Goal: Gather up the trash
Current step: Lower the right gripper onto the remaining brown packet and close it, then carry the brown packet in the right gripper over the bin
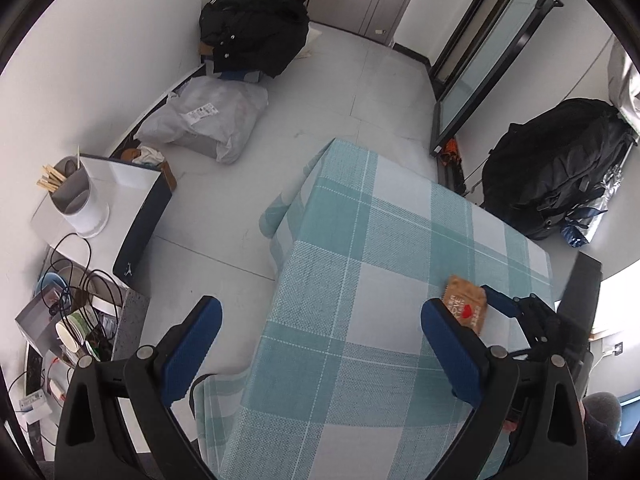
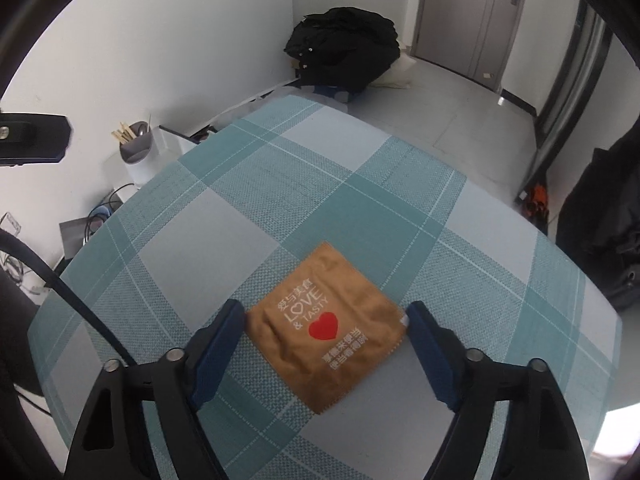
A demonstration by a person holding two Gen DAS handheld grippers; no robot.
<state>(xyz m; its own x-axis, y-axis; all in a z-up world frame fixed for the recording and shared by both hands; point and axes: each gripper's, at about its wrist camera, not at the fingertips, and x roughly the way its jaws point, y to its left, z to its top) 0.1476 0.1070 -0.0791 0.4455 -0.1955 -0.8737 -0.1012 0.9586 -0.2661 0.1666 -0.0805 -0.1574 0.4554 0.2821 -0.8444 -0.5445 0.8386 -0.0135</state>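
Observation:
A flat brown wrapper with a red heart and "LOVE & TASTY" print lies on the teal checked tablecloth. My right gripper is open, its two blue fingers on either side of the wrapper, just above the cloth. In the left wrist view the same wrapper lies near the table's right edge with the right gripper's blue fingers beside it. My left gripper is open and empty, held high over the table's left edge.
A white bin with wooden sticks stands on a white box left of the table. Cables, cups and clutter lie below it. A plastic bag and black coats lie on the floor. A black backpack sits at right.

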